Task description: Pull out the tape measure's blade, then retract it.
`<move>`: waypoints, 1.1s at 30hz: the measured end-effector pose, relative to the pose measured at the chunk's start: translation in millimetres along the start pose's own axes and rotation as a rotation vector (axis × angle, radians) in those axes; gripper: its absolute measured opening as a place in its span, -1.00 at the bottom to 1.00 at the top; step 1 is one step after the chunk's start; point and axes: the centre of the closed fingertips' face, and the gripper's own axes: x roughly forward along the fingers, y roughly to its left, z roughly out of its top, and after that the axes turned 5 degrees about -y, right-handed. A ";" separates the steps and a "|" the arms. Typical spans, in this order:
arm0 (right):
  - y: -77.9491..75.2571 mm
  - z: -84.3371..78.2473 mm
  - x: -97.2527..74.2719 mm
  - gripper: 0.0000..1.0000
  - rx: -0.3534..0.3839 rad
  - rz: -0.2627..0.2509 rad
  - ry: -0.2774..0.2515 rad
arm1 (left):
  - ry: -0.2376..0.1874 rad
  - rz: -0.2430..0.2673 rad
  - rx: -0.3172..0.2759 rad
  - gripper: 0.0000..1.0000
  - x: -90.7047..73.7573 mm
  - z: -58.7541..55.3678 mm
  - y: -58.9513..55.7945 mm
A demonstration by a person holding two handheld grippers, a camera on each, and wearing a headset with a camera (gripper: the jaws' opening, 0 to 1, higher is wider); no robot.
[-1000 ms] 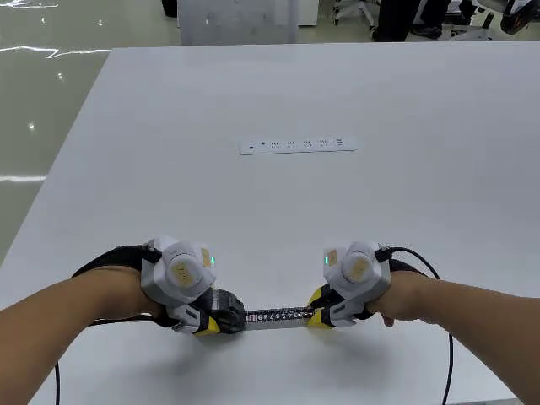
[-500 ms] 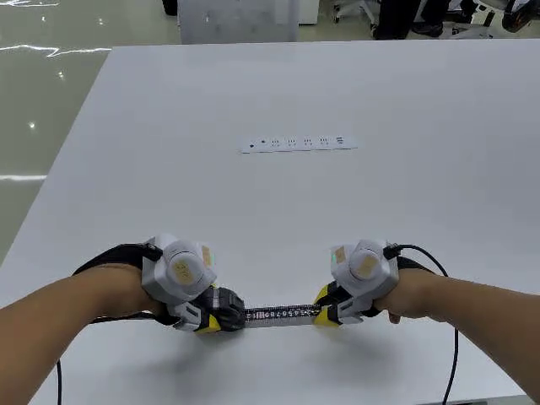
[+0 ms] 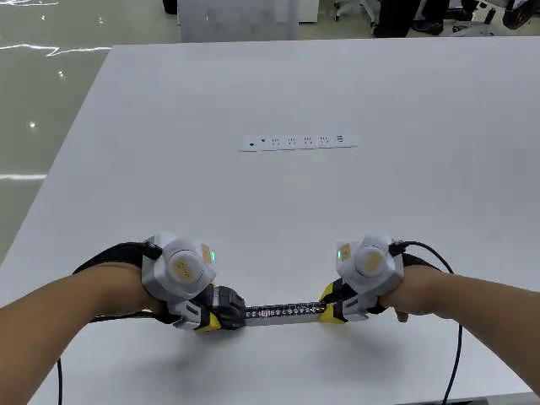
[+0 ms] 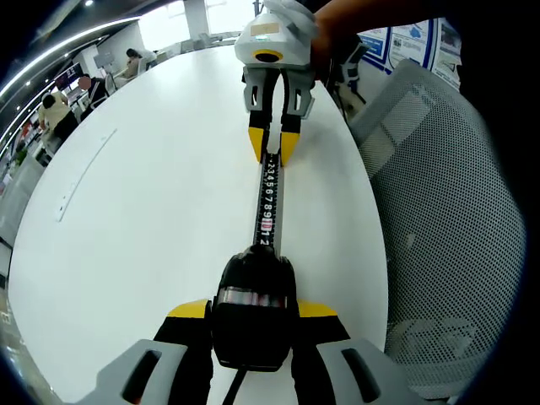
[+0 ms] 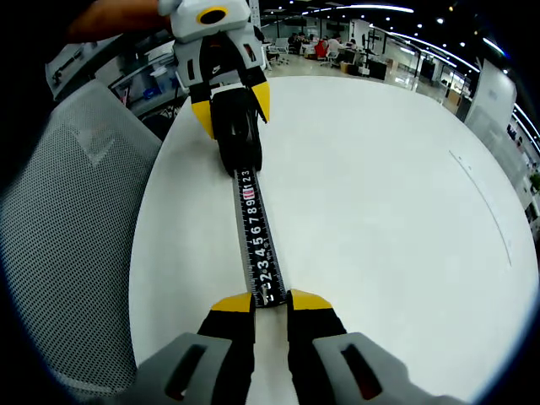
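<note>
A black tape measure case (image 3: 226, 308) sits between the yellow tips of my left gripper (image 3: 211, 319), which is shut on it; the case (image 4: 253, 304) shows large in the left gripper view. The blade (image 3: 283, 312) runs right from the case, numbers showing up to about 12 (image 5: 253, 232). My right gripper (image 3: 331, 312) is shut on the blade's end hook (image 5: 268, 297). Both grippers hover low over the white table (image 3: 295, 211) near its front edge. Across from it, the right gripper (image 4: 270, 148) faces the left gripper view; the left gripper (image 5: 229, 101) faces the right gripper view.
A white power strip (image 3: 299, 143) lies flat at the table's middle. A grey mesh chair (image 4: 439, 219) stands off the table's near edge. Cables trail from both grippers along the person's arms. Office desks and people are in the far background.
My right gripper has moved to the right with the blade's end, and more blade is out of the case. The left gripper and case have stayed in place.
</note>
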 end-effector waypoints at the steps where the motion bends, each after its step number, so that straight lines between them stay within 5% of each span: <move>1: -0.1 -0.3 -0.3 -0.76 0.000 0.000 0.000 | 0.000 0.000 0.000 -0.35 0.1 0.0 0.0; 33: -1.6 -12.6 -11.5 -0.77 0.001 -0.023 0.017 | 0.000 0.005 0.018 -0.36 -1.0 0.3 -0.8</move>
